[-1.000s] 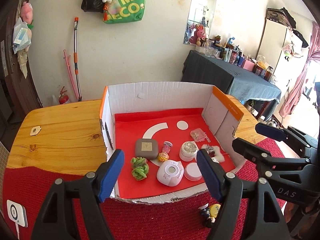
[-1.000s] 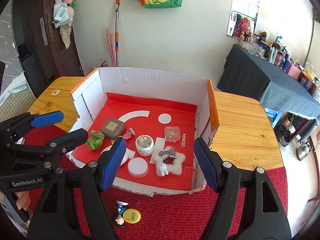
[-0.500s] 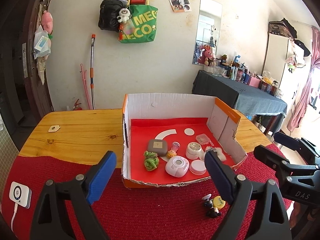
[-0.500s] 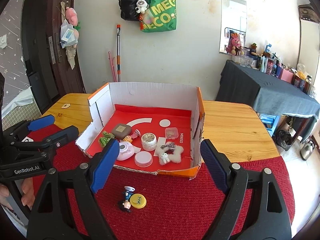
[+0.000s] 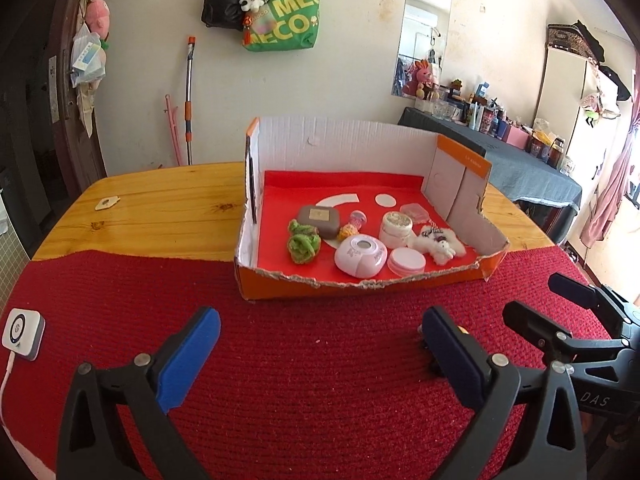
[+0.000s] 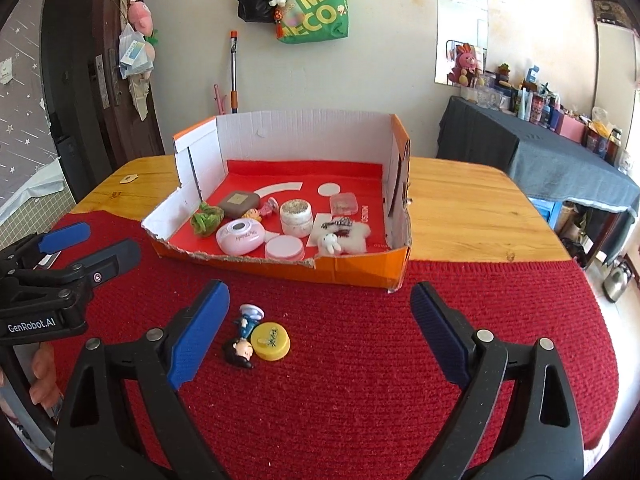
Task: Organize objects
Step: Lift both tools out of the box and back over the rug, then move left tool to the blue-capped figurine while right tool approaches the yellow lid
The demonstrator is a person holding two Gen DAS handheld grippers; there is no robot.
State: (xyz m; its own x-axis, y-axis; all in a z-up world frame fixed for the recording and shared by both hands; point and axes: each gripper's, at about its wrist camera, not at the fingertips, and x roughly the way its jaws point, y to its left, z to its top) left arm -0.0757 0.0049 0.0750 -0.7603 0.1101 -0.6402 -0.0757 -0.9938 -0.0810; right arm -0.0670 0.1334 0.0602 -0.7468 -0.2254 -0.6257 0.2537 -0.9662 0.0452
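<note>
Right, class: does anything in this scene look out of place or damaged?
Yes. A small figurine and yellow lid lie outside the box on the red mat, the figurine tipped over. The box's front edge is ragged, torn.

In the left wrist view, the small figurine is mostly blocked by a blue finger pad. The white charger is cut off at the edge. The bottles are too tiny to be read.
</note>
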